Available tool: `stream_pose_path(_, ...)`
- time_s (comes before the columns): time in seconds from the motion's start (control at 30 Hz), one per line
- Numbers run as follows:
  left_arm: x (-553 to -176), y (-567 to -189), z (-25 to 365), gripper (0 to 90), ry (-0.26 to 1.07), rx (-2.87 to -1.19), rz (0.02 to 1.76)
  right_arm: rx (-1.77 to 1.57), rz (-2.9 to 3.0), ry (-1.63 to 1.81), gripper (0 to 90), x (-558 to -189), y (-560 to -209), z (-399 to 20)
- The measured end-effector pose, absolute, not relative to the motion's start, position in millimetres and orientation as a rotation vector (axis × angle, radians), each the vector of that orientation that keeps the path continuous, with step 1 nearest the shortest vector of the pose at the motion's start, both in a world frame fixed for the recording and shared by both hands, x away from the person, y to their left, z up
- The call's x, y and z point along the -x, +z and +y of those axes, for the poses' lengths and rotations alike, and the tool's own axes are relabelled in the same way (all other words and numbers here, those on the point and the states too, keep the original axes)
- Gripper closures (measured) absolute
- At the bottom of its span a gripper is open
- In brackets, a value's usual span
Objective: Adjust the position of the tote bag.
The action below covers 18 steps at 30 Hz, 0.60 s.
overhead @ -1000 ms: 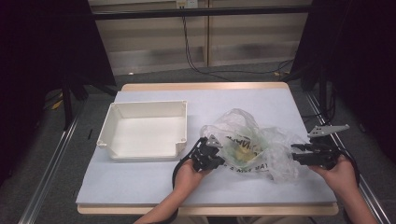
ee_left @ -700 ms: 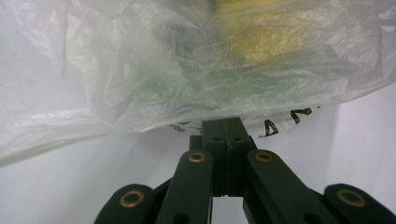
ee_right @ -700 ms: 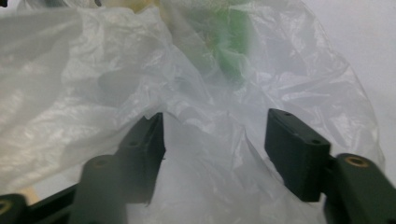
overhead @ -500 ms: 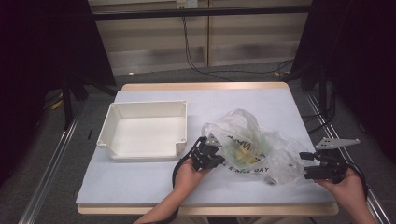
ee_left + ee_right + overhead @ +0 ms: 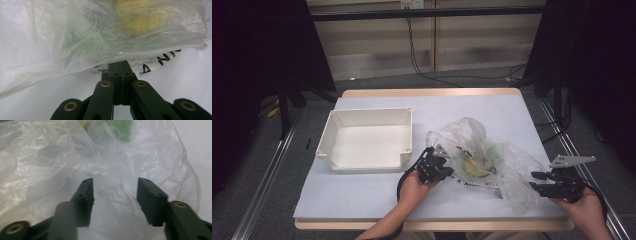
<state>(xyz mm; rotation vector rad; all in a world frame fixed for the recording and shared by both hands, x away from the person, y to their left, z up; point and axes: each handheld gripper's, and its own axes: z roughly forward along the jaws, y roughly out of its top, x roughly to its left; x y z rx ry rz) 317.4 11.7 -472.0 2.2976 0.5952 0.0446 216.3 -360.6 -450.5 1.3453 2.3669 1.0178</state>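
From the high view I see the plastic bag (image 5: 484, 157) lying crumpled on the white table (image 5: 362, 200), right of the empty white tray (image 5: 367, 145). Something yellow and green sits inside the bag. My left gripper (image 5: 437, 167) is at the bag's left edge, and my right gripper (image 5: 546, 182) is at its right corner, near the table's edge.

In the left gripper view the jaws are clenched together right under the bag's (image 5: 100, 37) rim, where black print runs along the film. I judge they pinch a fold of it, though the film at the tips is hard to make out. The yellow thing (image 5: 147, 17) shows through the plastic above.

In the right gripper view the jaws stand apart with loose film (image 5: 115, 190) between them. They have just been closing, but the pads do not press on the plastic yet.

My reading: one side is held, the other grab is underway. Nothing is out of the bag, and the tray holds nothing, so most of the work remains.
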Motion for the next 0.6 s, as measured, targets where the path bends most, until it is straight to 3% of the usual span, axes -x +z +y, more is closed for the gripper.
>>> stream_pose_path(0.1, -317.3, -471.6, 13.3, 90.0, 0.029, -2.297, 0.594, -1.339, 2.399, 0.960, 64.1, -220.6, -458.5, -356.2)
stream_pose_path(0.3, -315.7, -469.7, 17.4, 90.0, 0.041, -2.281, 0.608, -1.354, 2.404, 0.948, 76.7, -241.0, -469.8, -350.8)
stream_pose_path(0.6, -313.0, -469.5, 22.7, 90.0, 0.058, -2.271, 0.625, -1.334, 2.416, 0.907, 77.2, -284.9, -469.7, -336.3)
